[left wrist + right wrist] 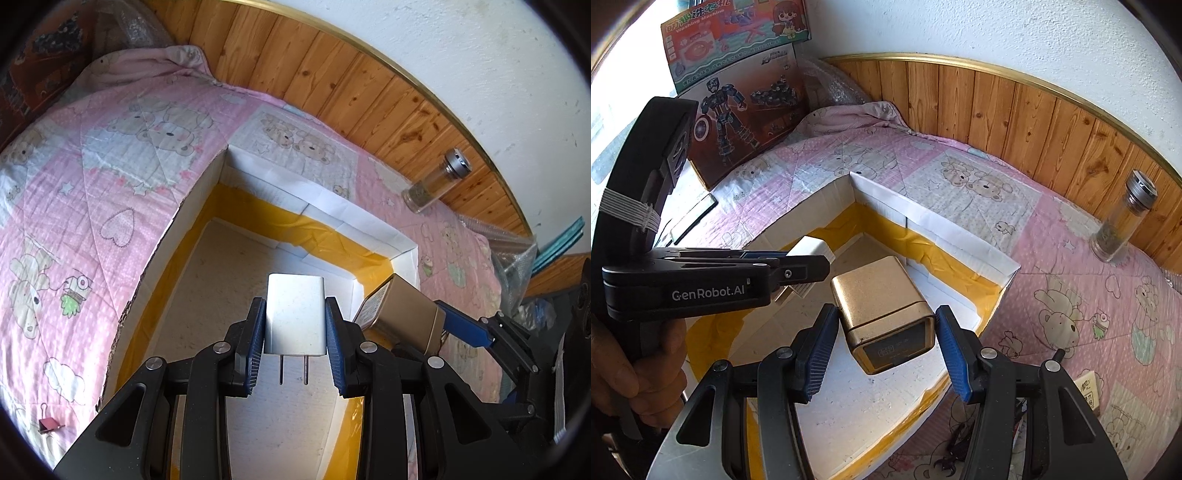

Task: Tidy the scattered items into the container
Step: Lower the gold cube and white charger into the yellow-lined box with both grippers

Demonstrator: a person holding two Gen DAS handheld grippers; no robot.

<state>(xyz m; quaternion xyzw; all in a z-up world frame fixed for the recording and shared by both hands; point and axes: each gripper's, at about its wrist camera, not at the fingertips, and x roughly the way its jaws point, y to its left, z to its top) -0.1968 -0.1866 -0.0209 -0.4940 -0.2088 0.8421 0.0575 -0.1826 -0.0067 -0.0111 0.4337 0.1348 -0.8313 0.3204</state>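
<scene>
Left gripper (295, 332): pinching one white charger (296, 317) by its two flat sides, up over the open box, prongs pointing back at the camera.
Right gripper (886, 347): jaws spread wide around one gold tin (886, 310); left pad tight on the tin, right pad just at its edge, maybe touching, hard to tell.
Box (325, 206): one, white walls with yellow tape low inside, sitting on the pink bear blanket (122, 173); floor bare where it shows.
Only in left view: one pink binder clip (50, 424) on the blanket near the box, bottom left; two metal prongs of the charger; right gripper (443, 325) from the side with the tin (402, 314) at the box's right wall.
Only in right view: a hand (631, 369) around the left gripper's handle; two toy boxes (738, 92) leaning on the wall; a small label on the tin's end; a dark flat thing (694, 218) by the box, too unclear to name.
In both views: one glass bottle (1123, 221) with a silver cap, standing by the wood wall panels (997, 122).
Hidden or cut off: near wall of the box, behind the grippers; charger (812, 251) mostly covered by the left gripper (798, 269) in the right view; tin label too small to read.
</scene>
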